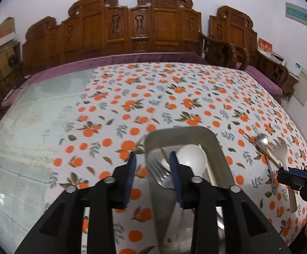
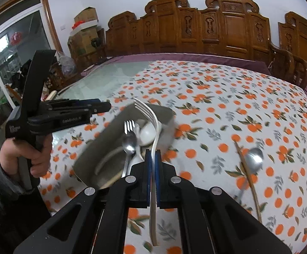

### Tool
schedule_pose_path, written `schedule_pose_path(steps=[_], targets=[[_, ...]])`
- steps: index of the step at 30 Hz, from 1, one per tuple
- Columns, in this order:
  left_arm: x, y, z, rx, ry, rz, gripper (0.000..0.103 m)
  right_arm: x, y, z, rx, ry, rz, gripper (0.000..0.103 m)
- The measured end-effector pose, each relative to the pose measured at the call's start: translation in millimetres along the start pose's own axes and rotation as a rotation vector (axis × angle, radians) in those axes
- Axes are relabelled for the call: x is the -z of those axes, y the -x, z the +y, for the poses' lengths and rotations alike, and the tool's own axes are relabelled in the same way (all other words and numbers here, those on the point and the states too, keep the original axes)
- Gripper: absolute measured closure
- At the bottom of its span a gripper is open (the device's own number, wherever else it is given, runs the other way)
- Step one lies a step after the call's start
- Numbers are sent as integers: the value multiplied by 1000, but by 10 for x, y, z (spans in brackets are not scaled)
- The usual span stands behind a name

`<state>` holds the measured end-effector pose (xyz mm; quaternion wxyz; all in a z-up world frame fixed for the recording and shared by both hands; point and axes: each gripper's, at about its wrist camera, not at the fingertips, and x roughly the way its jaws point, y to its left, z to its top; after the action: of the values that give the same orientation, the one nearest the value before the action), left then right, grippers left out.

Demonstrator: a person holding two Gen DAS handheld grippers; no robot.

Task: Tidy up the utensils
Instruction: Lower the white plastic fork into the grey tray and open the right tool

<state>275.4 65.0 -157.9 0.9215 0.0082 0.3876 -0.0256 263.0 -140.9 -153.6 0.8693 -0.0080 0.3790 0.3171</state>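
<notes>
**A:** Status on the right gripper [image 2: 152,156]?

**B:** Clamped on the handle of a pale, off-white plastic fork [image 2: 153,148]. The handle runs straight through between the pads; tines point far, away from the camera, and curve up. Long axis is in line with the gripper's fingers.

**A:** Where's the target?

**B:** Grey rectangular tray [image 2: 94,146] with rounded corners, on the white tablecloth with orange-fruit print [image 2: 227,110]. It sits directly ahead of the right gripper and slightly left. The fork's tines look to be over the tray's far end already, though height above it can't be judged. The tray's long axis runs near-left to far-right in that view, so it's skewed against the fork.

**A:** What's in the tray?

**B:** A steel fork [image 1: 158,172], a steel spoon [image 2: 129,142], a white plastic ladle-type spoon [image 1: 190,155], and what looks like a chopstick.

**A:** Left gripper?

**B:** Left gripper [image 1: 152,160] is spread apart and holding nothing. It straddles the tray's left wall, with one pad outside and one over the interior. It's nearer the tray, but the right one has the load.

**A:** What's left on the cloth?

**B:** To the right of the tray: a second steel spoon [image 2: 253,158] lying across brown wooden chopsticks [image 2: 246,169]. The left view also shows a pale spork-shaped piece [image 1: 280,148] there.

**A:** Next move?

**B:** My read: twist the fork left to line it up with the tray, lower it, release.
</notes>
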Motion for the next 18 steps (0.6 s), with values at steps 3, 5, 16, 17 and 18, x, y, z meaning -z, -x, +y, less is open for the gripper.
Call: schedule_pose_path(steps=[3,5,16,17,18], targets=[[-23,56,84,-13,8,-16,49,-114,-82,101,-25,-12,-10,99],[-43,94,161,-20,22,-26,43,-190,-154,184,-38,-17,-15,99],[-76,145,480,-55,75,-44,12,-306,-599,440,-73,-54,11,99],[-80,151,497,-57,79,-44,11,-303,-643,448,-71,-59,16,99],[-81,157,513,-57,82,-45,11,-294,-693,453,-69,-65,23,99]])
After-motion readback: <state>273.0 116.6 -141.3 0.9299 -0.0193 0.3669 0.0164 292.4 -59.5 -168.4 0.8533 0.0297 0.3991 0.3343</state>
